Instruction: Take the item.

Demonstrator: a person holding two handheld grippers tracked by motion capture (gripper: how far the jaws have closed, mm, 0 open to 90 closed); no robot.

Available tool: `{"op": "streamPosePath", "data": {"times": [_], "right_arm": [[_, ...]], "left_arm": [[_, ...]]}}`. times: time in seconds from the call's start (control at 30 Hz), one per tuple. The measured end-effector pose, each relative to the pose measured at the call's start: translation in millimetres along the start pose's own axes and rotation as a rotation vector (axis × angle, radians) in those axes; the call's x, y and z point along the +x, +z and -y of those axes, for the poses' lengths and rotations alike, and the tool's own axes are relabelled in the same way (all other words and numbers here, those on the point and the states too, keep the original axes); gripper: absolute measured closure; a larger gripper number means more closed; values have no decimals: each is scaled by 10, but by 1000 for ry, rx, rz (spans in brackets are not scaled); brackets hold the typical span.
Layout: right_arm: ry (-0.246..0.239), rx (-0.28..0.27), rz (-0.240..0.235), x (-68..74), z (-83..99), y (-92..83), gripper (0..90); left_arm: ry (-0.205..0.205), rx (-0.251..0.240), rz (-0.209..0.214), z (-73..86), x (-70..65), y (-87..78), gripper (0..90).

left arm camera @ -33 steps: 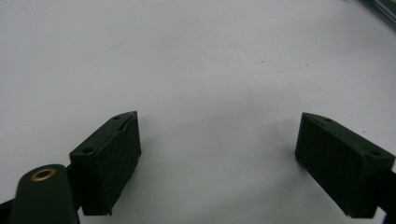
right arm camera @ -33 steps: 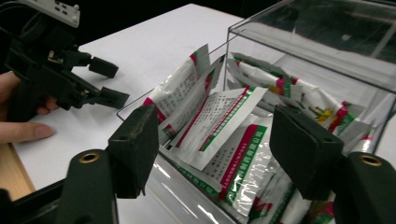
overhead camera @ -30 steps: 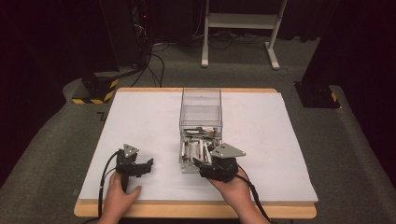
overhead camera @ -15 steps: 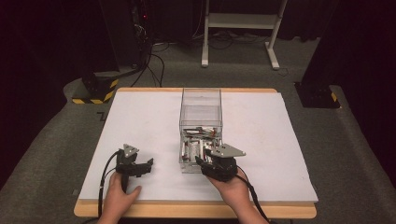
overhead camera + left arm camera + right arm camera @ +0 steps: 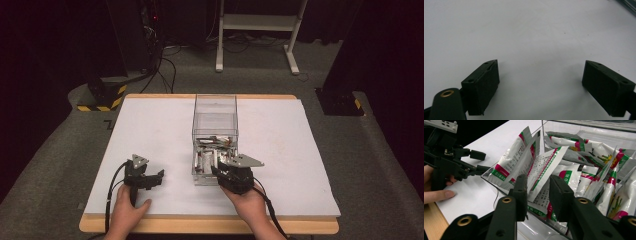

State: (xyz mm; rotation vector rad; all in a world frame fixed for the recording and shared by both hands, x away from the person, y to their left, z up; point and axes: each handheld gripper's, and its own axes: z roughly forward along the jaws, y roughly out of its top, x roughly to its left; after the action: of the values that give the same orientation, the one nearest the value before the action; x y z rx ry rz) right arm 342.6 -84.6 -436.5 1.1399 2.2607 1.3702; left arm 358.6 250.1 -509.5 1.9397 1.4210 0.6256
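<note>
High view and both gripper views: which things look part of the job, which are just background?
Likely in the job:
- clear box on the table
- sachets piled in it
- right gripper, jaws around a sachet's edge
- left gripper, open over bare white table

Background:
- white stand on the floor behind
- black cables
- yellow-black striped base

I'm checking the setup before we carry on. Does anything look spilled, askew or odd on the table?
Nothing is spilled. The sachets lie in a jumbled pile inside the clear bin, and a few at the near end stand up and lean over its rim, by the right gripper. The left gripper rests open on bare white table.
</note>
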Motion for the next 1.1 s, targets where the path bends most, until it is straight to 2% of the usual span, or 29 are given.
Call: {"op": "streamPosePath", "data": {"times": [0.27, 0.47, 0.6, 1.1], "right_arm": [[-43, -1, 4, 27, -1, 10, 797], [-56, -16, 1, 47, 1, -9, 885], [-69, -50, 9, 57, -9, -58, 889], [-92, -110, 33, 50, -49, -188, 891]], "left_arm": [[0, 0, 0, 0, 0, 0, 144], [0, 0, 0, 0, 0, 0, 144], [0, 0, 0, 0, 0, 0, 144], [0, 0, 0, 0, 0, 0, 144]]}}
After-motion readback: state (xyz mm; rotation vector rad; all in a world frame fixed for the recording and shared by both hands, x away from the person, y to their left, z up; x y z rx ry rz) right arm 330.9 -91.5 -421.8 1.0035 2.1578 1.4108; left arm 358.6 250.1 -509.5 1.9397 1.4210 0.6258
